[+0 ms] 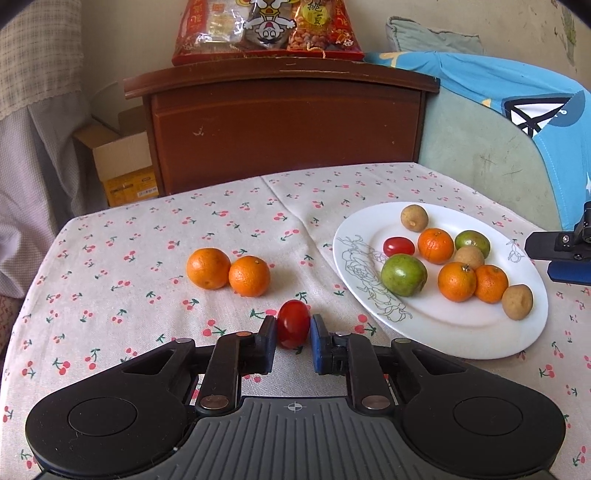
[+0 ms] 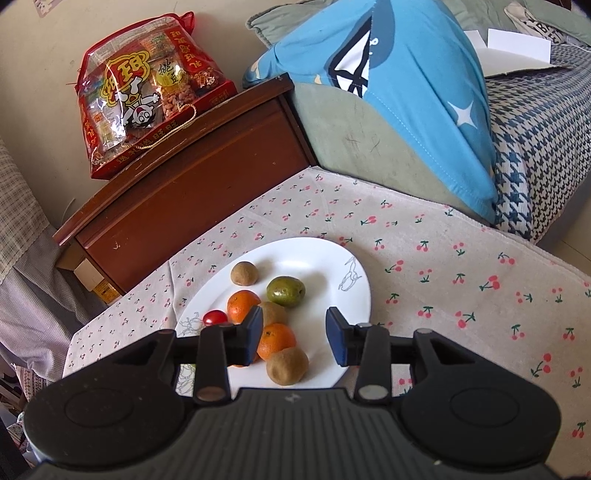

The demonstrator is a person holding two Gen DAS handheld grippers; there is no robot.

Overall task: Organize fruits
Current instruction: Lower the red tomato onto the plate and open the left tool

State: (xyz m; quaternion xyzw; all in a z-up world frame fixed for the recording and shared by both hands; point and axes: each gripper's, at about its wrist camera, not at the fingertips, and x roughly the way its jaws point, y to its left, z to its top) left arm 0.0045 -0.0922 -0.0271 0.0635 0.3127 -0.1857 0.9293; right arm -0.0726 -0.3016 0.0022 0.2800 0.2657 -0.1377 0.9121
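L gripper (image 1: 293,334): low over the table, bottom centre of left wrist view, pointing fwd; jaws nearly closed around a red cherry tomato (image 1: 293,324); left pad looks to touch it, thin gap on the right pad, so can't tell if it's truly clamped
Tomato: upright on end, on the cloth, left of the plate, apart from it
R gripper (image 2: 294,338): above the plate, angled down, lower centre of right wrist view; jaws wide apart, nothing held; its tip also shows at right edge of left wrist view (image 1: 561,251)
Loose oranges (image 1: 228,272): 2, touching side by side, centre-left of left view, on the cloth, well apart from plate
Plate (image 1: 443,325): white w/ line drawing on rim, right half of left view; holds 3 oranges, 2 green fruits, 3 brown fruits, 1 red tomato (image 1: 398,246), mostly bunched and touching
Right view of plate (image 2: 317,258): orange (image 2: 276,340) and brown fruit (image 2: 287,365) sit between the open fingers
Surface: table w/ cherry-print cloth (image 1: 147,258), crease running down the middle
Room: dark wood cabinet (image 1: 284,125) behind the table, red snack bag (image 1: 267,27) on top, upper centre; cardboard box (image 1: 122,162) at left by the cabinet; blue cushion (image 1: 517,96) upper right; houndstooth blanket (image 2: 535,147) at right of right view
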